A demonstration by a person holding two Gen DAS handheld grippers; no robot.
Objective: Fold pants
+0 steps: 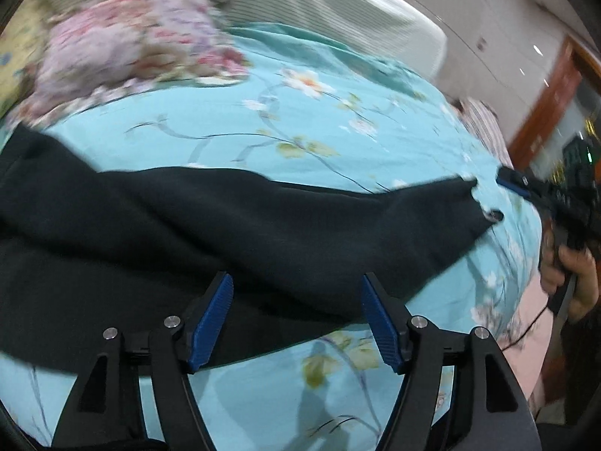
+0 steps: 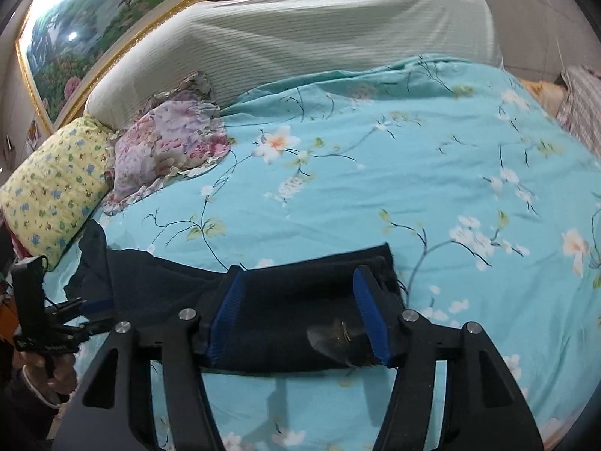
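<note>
Left claw (image 1: 296, 315) spread wide, both blue pads (image 1: 210, 314) apart and gripping nothing, hovering over the near edge of the dark pants (image 1: 233, 225). Pants stretched flat across the turquoise flowered bedspread (image 1: 308, 127), running from 9 o'clock toward 3 o'clock in the left wrist view, cloth passing just beyond the pad tips and under the gap between them; contact with the pads not clear. Far leg end tapering toward 3 o'clock, near the right claw (image 1: 505, 184) seen there at the edge, held in a hand (image 1: 571, 270). Right claw (image 2: 298, 312) likewise released, pads wide apart, straddling the leg hem of the pants (image 2: 285, 323), hem edge lying between the two pads (image 2: 370, 319) and reaching toward 1 o'clock past the right one. Something small and shiny on the cloth near the right pad, too blurred to name. Rest of the pants trailing off toward 9 o'clock, bunched near the left claw (image 2: 94, 310) at the frame's edge. Pink flowered pillow (image 2: 169, 146) and yellow pillow (image 2: 56, 191) at 10 o'clock, pale headboard (image 2: 319, 34) at 12 o'clock, well apart from the pants.
</note>
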